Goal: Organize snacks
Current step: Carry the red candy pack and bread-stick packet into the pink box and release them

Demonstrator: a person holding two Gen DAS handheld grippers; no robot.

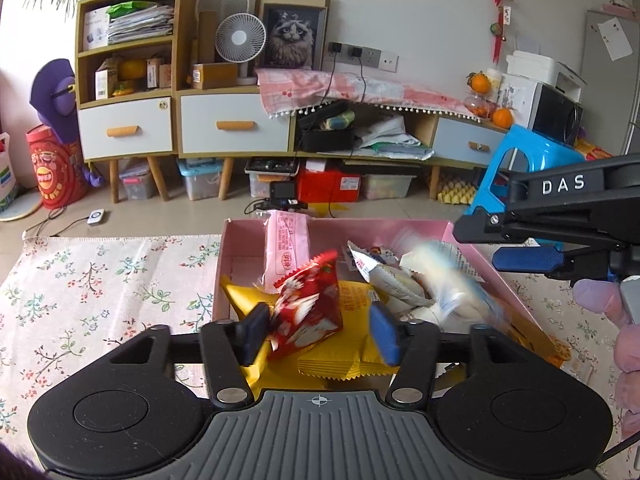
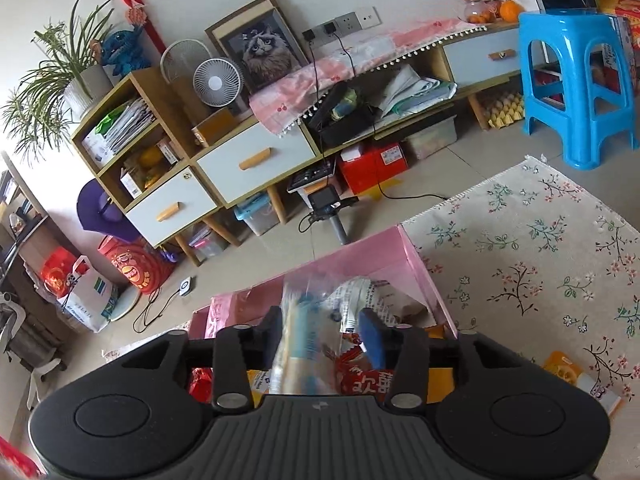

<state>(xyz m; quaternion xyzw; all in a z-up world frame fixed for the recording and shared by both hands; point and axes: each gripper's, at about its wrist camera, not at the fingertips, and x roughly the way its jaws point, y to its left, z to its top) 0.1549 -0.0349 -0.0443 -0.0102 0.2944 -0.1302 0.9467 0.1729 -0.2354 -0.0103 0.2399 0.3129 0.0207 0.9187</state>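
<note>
Over the pink box (image 1: 240, 256) on the floral cloth (image 1: 100, 280), the left gripper (image 1: 320, 330) is wide open, a red packet (image 1: 308, 312) loose between its fingers. The right gripper (image 2: 326, 336) is spread too, a blurred clear packet (image 2: 300, 344) against one finger; hold unclear

Home living room: TV cabinet (image 1: 236, 124), framed cat picture (image 1: 290, 36), floral rug (image 2: 540, 240).

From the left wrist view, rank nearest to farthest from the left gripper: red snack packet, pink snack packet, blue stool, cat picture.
1. red snack packet, between the left gripper jaws.
2. pink snack packet, upright at the box's back.
3. blue stool, right, on the floor.
4. cat picture, against the wall.
</note>
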